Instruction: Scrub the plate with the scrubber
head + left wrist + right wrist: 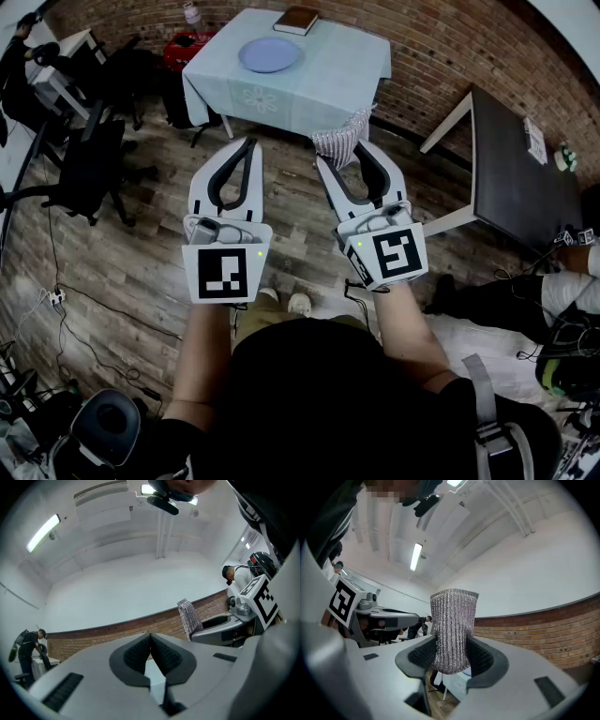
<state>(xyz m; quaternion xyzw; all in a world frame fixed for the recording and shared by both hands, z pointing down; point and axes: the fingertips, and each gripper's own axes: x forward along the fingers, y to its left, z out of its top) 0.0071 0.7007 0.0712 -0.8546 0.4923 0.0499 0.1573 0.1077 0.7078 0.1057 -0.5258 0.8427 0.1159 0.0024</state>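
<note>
A blue plate (269, 53) lies on the table with the pale blue cloth (328, 66), far ahead of both grippers. My right gripper (339, 155) is shut on a silvery mesh scrubber (342, 138), which sticks up between its pads (451, 634). My left gripper (245, 143) is shut with nothing in it; its pads (151, 651) meet, and the scrubber (188, 616) shows to its right. Both grippers are held up over the wooden floor, short of the table.
A brown book (296, 20) lies at the table's far edge. A dark table (516, 173) stands at the right and a black office chair (94, 164) at the left. A brick wall (441, 42) runs behind. A person (29, 646) stands far off.
</note>
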